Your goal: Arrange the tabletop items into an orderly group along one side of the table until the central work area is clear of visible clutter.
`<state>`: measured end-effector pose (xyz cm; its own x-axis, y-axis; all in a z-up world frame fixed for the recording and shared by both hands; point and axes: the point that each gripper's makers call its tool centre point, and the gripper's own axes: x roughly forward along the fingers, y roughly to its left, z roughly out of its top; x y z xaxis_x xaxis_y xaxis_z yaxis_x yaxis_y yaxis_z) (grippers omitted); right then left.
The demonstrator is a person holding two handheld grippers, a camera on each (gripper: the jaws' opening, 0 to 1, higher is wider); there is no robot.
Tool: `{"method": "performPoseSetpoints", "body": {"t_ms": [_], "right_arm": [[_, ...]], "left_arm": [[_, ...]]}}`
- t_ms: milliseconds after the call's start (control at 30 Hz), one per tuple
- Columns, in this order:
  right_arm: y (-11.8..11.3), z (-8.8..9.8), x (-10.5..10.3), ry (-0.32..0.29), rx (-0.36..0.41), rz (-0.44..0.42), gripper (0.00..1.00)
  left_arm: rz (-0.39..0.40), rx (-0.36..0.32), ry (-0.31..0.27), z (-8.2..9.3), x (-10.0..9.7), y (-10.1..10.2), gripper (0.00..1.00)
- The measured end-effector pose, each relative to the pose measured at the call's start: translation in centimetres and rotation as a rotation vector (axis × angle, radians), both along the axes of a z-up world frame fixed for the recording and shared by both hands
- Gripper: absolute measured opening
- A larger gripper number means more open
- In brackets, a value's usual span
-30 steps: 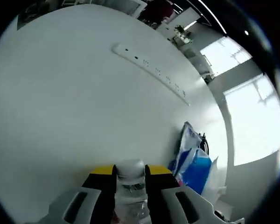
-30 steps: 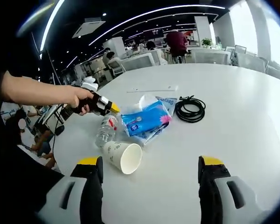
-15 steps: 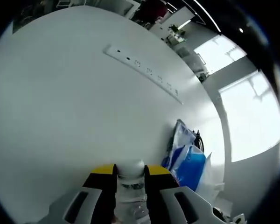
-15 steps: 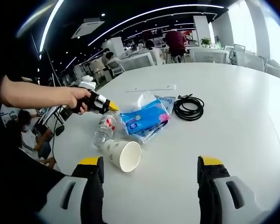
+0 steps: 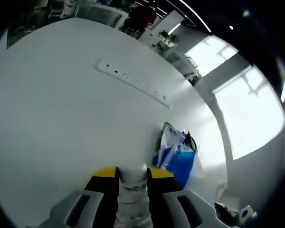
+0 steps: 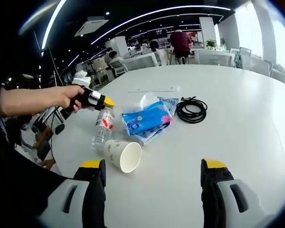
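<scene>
My left gripper [image 5: 132,170] is shut on the neck of a clear plastic bottle [image 5: 133,194] with a white cap. In the right gripper view the bottle [image 6: 101,127] hangs tilted from the left gripper [image 6: 102,101], its base low near the table edge. A paper cup [image 6: 124,155] lies on its side just in front of it. A blue tissue pack [image 6: 147,118] rests beside them, with a coiled black cable [image 6: 192,110] to its right. My right gripper [image 6: 153,165] is open above the bare near table, with nothing between its fingers.
A white power strip [image 5: 132,82] lies farther out on the round white table [image 5: 52,118]; it also lies behind the tissue pack as the power strip [image 6: 154,89]. A person's hand [image 6: 61,96] holds the left gripper. Chairs and people fill the office beyond.
The left gripper has risen and shifted left with the bottle's neck, so the bottle now stands steeper. The right gripper has barely moved.
</scene>
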<state>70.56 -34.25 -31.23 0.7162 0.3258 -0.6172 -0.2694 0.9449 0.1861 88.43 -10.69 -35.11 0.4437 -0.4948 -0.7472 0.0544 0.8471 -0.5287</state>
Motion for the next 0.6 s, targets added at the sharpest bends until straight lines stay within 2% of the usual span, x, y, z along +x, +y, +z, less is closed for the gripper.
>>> {"method": "performPoseSetpoints", "body": {"t_ms": [300, 500, 600], "right_arm": [[-1.2, 0.3, 0.1, 0.000, 0.000, 0.001, 0.77], [-1.3, 0.4, -0.1, -0.001, 0.007, -0.013, 0.77], [-1.4, 0.2, -0.2, -0.001, 0.007, -0.016, 0.77]], "left_arm": [[-0.037, 0.005, -0.097, 2.7, -1.7, -0.4, 0.20], [-0.064, 0.021, -0.174, 3.7, -1.4, -0.2, 0.20], [-0.081, 0.035, -0.215, 4.5, -2.1, -0.2, 0.20]]}}
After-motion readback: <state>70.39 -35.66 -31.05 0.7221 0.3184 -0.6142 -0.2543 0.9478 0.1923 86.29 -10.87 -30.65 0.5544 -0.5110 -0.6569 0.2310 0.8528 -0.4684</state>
